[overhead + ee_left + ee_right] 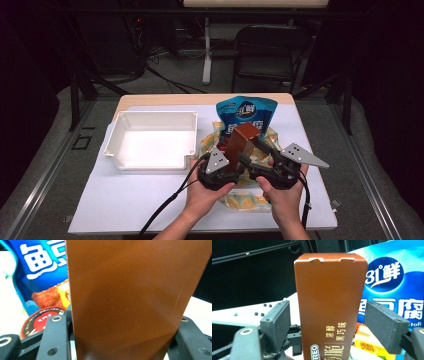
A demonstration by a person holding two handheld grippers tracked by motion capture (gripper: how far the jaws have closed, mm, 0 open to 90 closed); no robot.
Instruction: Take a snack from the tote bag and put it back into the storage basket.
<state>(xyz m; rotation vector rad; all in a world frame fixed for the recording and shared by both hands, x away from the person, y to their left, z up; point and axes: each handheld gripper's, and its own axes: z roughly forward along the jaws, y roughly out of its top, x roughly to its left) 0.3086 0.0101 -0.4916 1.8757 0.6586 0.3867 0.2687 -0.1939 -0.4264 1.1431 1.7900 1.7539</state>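
The brown carton (242, 141) stood tilted above the middle of the table (125, 200), held between the two tools in front of the blue snack bag (246, 113). The left hand-held gripper (226, 167) was clamped on the carton: in the left gripper view both black jaws pressed against the carton's (130, 297) plain brown sides. The right hand-held gripper (260, 160) stood released; in the right gripper view its jaws were spread on either side of the carton (329, 307) with a gap at each side. That face of the carton carried gold Chinese characters and the white letters "REO" at its lower edge, with a tuck flap at the top. The blue bag (392, 282) behind it bore "31°鲜" in a dark oval and larger white characters below. In the left gripper view a round red M&M's-style label (40, 320) lay beneath the bag (40, 267). A white tray (152, 140) sat left of the carton, apart from it.
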